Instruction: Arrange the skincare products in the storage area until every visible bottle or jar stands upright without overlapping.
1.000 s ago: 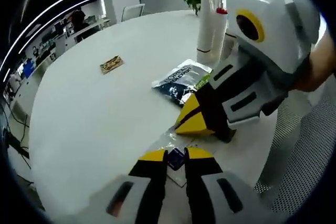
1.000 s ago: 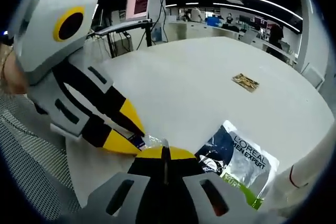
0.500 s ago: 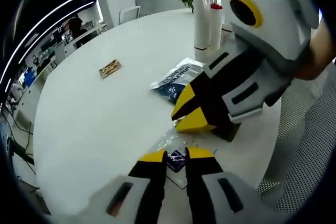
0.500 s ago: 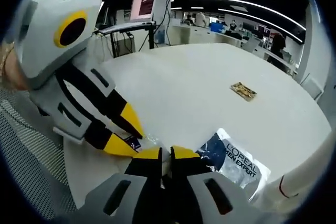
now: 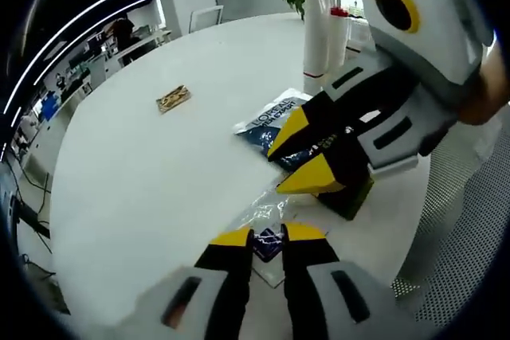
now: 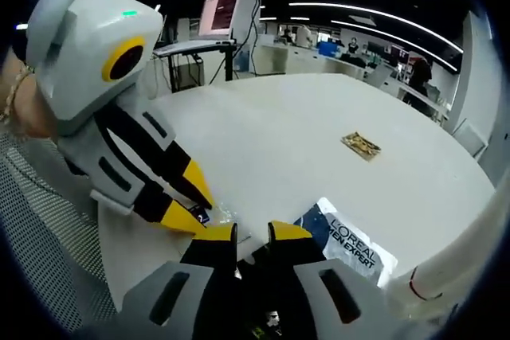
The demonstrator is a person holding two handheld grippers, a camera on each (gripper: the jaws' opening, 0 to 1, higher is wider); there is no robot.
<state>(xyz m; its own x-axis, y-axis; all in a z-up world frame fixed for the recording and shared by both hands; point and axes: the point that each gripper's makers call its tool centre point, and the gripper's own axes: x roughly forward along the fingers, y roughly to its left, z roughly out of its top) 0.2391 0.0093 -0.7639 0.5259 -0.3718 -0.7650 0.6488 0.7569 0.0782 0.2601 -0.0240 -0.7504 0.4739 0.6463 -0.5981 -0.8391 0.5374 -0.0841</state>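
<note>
A clear crinkled plastic sachet with a dark blue label [image 5: 267, 240] lies flat on the round white table [image 5: 143, 173], pinched by the nearly closed left gripper [image 5: 268, 234], with the empty, parted right gripper [image 5: 307, 153] at one o'clock, so arranging seems barely begun.

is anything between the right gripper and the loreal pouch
Nothing visible does. The right gripper is open, with the L'Oreal pouch lying flat on the white table just beside its jaws.
</note>
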